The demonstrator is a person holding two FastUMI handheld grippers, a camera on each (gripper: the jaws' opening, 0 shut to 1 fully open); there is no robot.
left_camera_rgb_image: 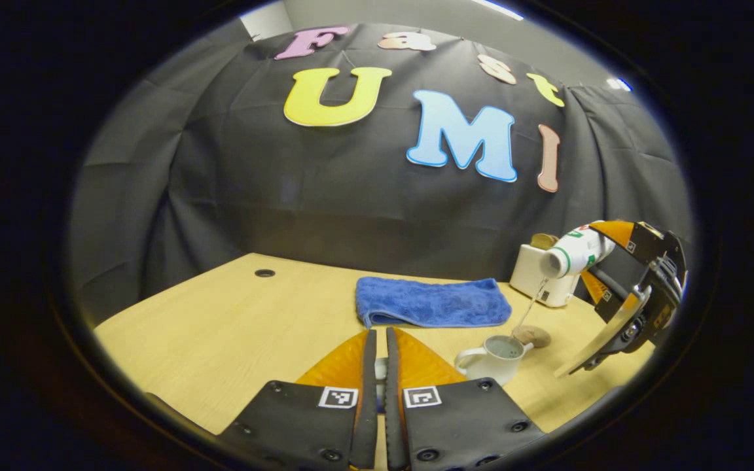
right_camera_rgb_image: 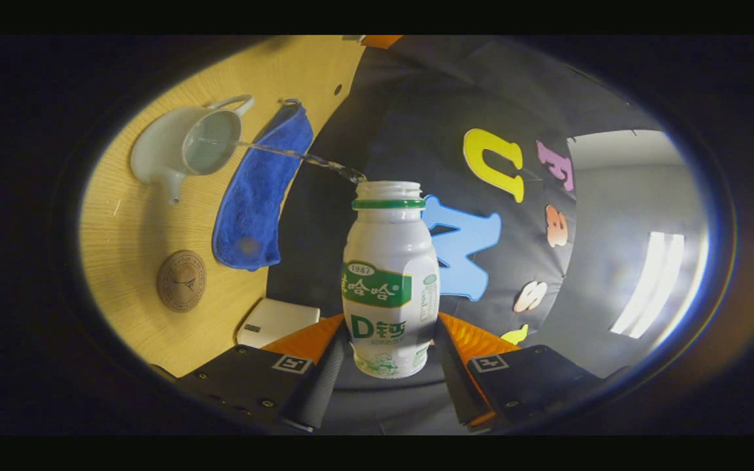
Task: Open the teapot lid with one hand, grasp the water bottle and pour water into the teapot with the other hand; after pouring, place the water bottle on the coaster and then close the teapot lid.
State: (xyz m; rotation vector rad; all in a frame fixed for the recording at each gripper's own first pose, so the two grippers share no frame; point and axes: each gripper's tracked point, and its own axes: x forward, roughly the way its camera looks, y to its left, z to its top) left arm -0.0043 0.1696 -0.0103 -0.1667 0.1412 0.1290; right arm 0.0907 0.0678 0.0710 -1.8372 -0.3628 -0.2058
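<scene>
White water bottle [right_camera_rgb_image: 390, 281] clamped in right gripper [right_camera_rgb_image: 390, 356], frame centre, tilted, stream entering open teapot [right_camera_rgb_image: 177, 147] upper left. Left gripper [left_camera_rgb_image: 380, 392] near-closed; contents indiscernible.

I see a folded blue towel [left_camera_rgb_image: 432, 302] on the wooden table [left_camera_rgb_image: 220, 327], white box [left_camera_rgb_image: 537, 278] near its far right end.

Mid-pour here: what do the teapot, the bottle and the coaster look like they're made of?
Teapot: pale, smooth and softly glossy, so probably glazed ceramic. Water bottle: opaque white with a printed label and threaded neck, most likely plastic. Coaster: a brown, matte disc with a stamped mark; wood or cork, I cannot tell which. The right gripper holds the bottle tipped toward the teapot.
</scene>
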